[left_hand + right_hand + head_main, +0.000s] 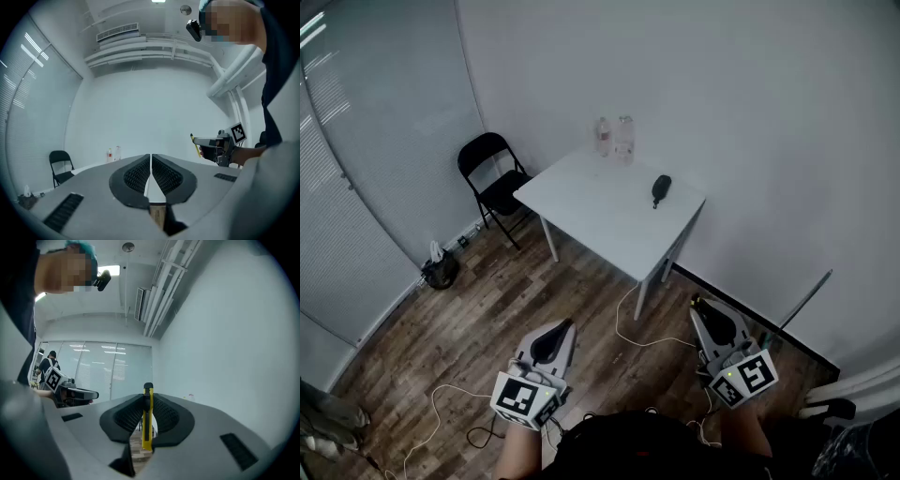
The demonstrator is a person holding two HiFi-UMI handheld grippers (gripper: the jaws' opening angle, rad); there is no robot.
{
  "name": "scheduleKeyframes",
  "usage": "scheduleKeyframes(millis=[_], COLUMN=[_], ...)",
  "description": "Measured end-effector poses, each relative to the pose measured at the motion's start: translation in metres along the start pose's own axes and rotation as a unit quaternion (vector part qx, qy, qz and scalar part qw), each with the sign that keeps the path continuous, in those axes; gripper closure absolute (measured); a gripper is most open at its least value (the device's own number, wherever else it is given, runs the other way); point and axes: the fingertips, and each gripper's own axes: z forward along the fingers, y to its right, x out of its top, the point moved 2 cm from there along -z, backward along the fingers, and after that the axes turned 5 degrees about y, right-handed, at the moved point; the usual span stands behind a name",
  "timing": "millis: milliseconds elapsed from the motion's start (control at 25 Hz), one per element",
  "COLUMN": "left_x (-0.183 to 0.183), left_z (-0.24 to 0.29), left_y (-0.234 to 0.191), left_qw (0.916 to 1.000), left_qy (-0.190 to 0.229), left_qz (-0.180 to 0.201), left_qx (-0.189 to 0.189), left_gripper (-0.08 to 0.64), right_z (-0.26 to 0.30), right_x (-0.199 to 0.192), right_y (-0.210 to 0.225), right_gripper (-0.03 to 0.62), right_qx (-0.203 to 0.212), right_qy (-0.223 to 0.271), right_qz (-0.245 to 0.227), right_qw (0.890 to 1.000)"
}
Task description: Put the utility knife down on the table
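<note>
- Right gripper [696, 302] hangs on the near side of the white table [600, 214], well short of it, jaws clamped on the yellow utility knife [147, 420], which stands upright between the pads
- Left gripper [566, 324] is alongside, also short of the table, jaws pressed together with nothing in them
- On the table: 2 bottles [615, 139] at its far edge, a black object [660, 188] near them

White walls [750, 94], wood floor [487, 319], white table [600, 202], black folding chair [492, 178]
</note>
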Motion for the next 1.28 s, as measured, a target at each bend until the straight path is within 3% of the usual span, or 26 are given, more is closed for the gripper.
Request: scheduleKeyframes(millis=[480,1280], left_x=[-0.016,-0.053], left_z=[-0.007,-0.056], left_y=[-0.009,-0.066], left_qw=[0.9999,0.9983], left_qy=[-0.008,-0.034], left_qz=[-0.01,-0.047], left_qx=[-0.001,-0.008], left_gripper=[0.529,0.529], right_z=[0.003,0.037], right_x=[-0.005,-0.042], right_y=[-0.002,-0.064], right_gripper=[0.517,0.517], right_qx=[0.002,-0.012], right_qy=[-0.015,-0.045], right_qz=[0.001,0.007], right_qw=[1.0,0.999])
